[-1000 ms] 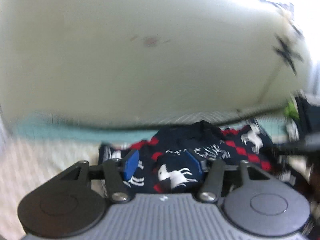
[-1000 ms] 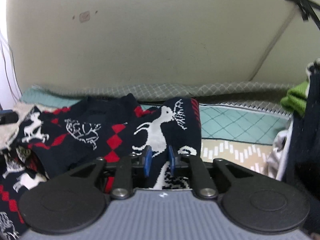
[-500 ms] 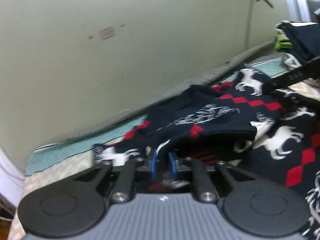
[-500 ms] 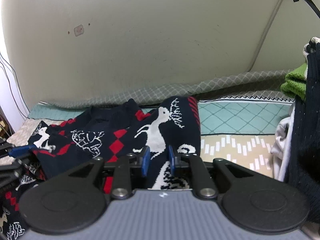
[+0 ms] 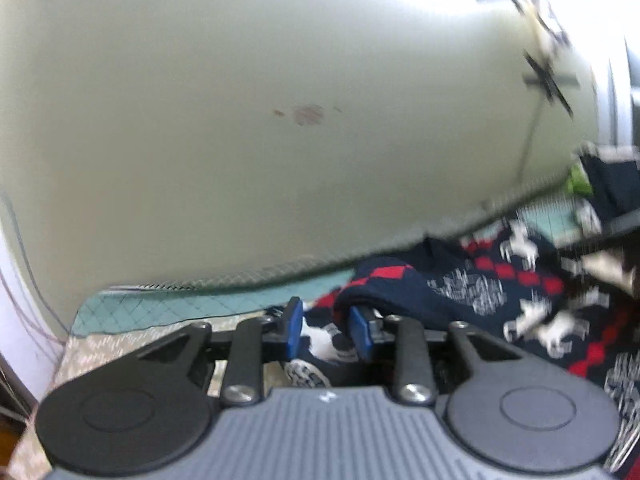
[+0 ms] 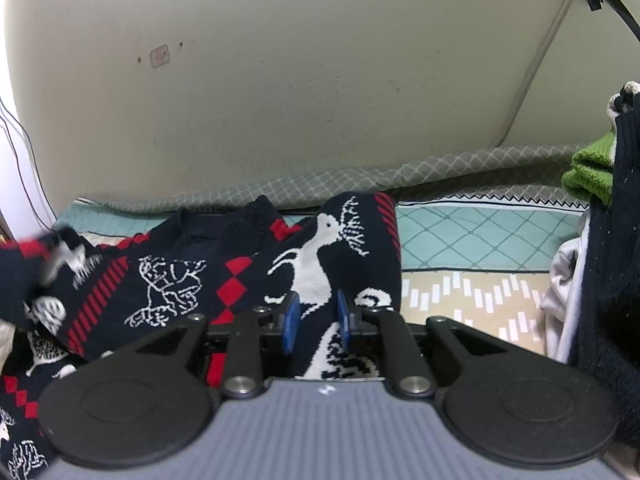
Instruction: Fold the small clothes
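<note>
A small navy sweater [image 6: 224, 276] with white reindeer and red diamonds lies rumpled on the patterned bed cover [image 6: 472, 304]. My right gripper [image 6: 316, 322] is shut on the sweater's right sleeve, which runs between the blue pads [image 6: 290, 322]. In the left wrist view the sweater [image 5: 500, 292] spreads to the right. My left gripper [image 5: 324, 330] is partly open over the sweater's left end; cloth lies between the blue pads [image 5: 294, 332] without being pinched.
A pale wall [image 6: 320, 100] rises right behind the bed. A pile of other clothes, green [image 6: 592, 172], dark navy [image 6: 612, 280] and white [image 6: 564, 280], stands at the right. Cables [image 6: 24, 168] hang at the left edge.
My left gripper was shut on the sweater's left edge half a second ago and has now opened and swung left. My right gripper stays shut on the sleeve.
</note>
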### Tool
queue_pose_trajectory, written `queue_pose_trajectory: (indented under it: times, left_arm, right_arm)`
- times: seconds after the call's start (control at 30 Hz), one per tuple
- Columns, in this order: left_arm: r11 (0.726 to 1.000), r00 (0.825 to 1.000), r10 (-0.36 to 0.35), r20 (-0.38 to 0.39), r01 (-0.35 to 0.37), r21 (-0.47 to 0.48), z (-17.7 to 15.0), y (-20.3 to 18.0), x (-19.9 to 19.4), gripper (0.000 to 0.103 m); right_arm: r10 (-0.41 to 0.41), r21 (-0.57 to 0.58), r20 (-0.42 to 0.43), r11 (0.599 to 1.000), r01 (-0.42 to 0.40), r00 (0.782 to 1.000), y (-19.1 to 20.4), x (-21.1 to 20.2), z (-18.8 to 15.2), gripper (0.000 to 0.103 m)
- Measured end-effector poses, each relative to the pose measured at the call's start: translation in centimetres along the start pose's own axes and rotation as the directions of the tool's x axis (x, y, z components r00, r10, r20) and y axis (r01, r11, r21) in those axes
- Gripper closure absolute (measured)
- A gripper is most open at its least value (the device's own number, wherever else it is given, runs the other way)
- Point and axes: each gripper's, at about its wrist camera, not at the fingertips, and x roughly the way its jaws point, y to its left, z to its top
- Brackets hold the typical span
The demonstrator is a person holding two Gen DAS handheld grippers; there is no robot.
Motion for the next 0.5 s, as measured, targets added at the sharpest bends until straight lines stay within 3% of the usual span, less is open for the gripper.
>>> queue_pose_trajectory:
  times: [0.2,0.3,0.4,0.5]
  left_arm:
    - [0.995,0.992,-0.024,0.123,0.036,-0.097,0.3,2.5,-2.6,0.068]
    - [0.982,0.984,-0.059,0.171,0.088,-0.165,0.6,3.5,-2.9,0.068]
    - [0.961,0.98,-0.08,0.182,0.124,-0.246,0.6,3.9,-2.0,0.067]
    - [0.946,0.987,-0.078,0.139,0.117,-0.301,0.6,3.4,0.2,0.068]
  right_arm:
    - [-0.001,-0.005,-0.001,1.0,0.001,1.0,0.0,0.1,0.0,0.097]
    - [-0.004,-0.013,-0.002,1.0,0.004,1.0,0.1,0.1,0.0,0.097]
    - [-0.005,-0.013,-0.001,1.0,0.005,1.0,0.1,0.1,0.0,0.097]
    - [-0.001,-0.01,-0.002,1.0,0.001,1.0,0.1,0.1,0.0,0.097]
